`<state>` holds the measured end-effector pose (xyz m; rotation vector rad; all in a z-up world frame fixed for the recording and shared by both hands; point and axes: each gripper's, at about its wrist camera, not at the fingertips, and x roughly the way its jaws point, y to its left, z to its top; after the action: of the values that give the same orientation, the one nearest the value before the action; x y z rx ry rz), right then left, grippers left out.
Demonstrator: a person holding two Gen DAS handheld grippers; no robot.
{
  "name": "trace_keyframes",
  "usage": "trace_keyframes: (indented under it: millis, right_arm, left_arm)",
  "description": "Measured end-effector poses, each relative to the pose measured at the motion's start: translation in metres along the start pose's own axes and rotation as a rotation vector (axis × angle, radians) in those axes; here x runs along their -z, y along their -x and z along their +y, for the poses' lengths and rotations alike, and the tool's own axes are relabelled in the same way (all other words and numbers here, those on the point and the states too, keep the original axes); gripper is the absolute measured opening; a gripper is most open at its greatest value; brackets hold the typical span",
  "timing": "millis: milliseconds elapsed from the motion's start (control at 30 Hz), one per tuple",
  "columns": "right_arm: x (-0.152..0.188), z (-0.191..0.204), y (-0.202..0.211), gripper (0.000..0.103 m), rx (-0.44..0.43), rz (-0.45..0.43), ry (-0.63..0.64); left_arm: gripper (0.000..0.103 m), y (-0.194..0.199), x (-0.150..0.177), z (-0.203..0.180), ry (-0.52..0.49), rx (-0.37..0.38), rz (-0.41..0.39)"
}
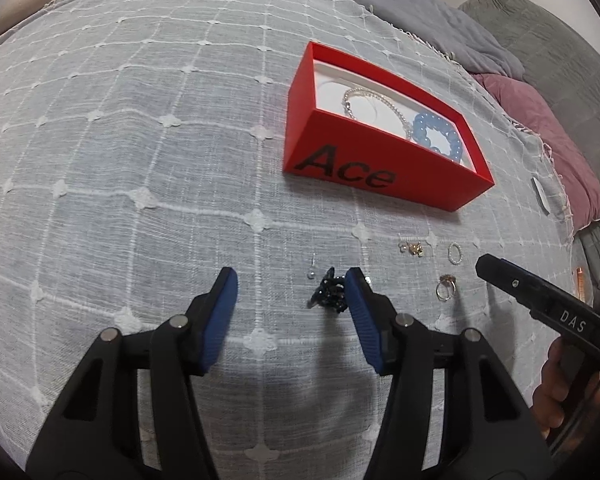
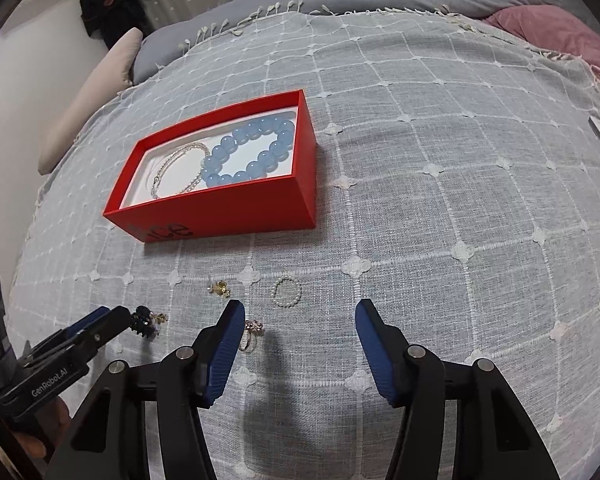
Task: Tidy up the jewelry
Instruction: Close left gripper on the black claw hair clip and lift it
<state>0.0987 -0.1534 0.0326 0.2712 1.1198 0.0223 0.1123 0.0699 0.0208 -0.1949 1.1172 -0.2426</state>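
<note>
both claws gape apart – left claw (image 1: 292, 280) beside the black beaded piece (image 1: 329, 295), right claw (image 2: 300, 312) near the pearl ring (image 2: 286, 290).

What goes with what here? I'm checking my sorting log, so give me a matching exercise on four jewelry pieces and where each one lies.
Things:
1. blue bead bracelet
2. black beaded piece
3. small pearl ring
4. silver chain bracelet

Places:
A. on the cloth, ahead of the open right claw
B. in the red box, at the end away from the "Ace" lettering
C. on the cloth, beside one finger of the open left claw
D. in the red box, at the lettered end

Pairs: 1-B, 2-C, 3-A, 4-D
</note>
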Motion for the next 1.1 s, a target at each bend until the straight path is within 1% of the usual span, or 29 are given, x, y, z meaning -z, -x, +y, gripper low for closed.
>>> trace_keyframes:
  millis: [267, 433, 600, 700, 767, 867, 1100]
  right_arm:
    - [-0.002, -0.003, 0.001, 0.058, -0.019, 0.009, -0.012]
    - [-0.004, -0.010, 0.003, 0.058, -0.021, 0.004, -0.031]
    - [-0.001, -0.005, 0.000, 0.058, -0.054, 0.021, -0.020]
    - [0.001, 0.001, -0.003, 0.052, -0.071, 0.037, 0.002]
    - [0.003, 0.002, -0.007, 0.045, -0.083, 0.052, 0.005]
    - [0.003, 0.002, -0.010, 0.041, -0.090, 0.064, 0.003]
    - [0.002, 0.001, -0.011, 0.040, -0.101, 0.068, -0.009]
  left_arm:
    - [0.058, 0.002, 0.001, 0.003, 0.028, 0.044, 0.023]
    - [0.059, 0.002, 0.003, 0.001, 0.015, 0.039, 0.031]
    - [0.059, 0.000, 0.004, -0.005, -0.003, 0.046, 0.033]
    - [0.059, -0.003, 0.005, -0.008, -0.013, 0.033, 0.037]
    - [0.059, -0.003, 0.005, -0.008, -0.017, 0.029, 0.031]
    - [0.059, -0.003, 0.006, -0.009, -0.019, 0.033, 0.027]
    - [0.059, -0.004, 0.004, -0.005, -0.001, 0.042, 0.032]
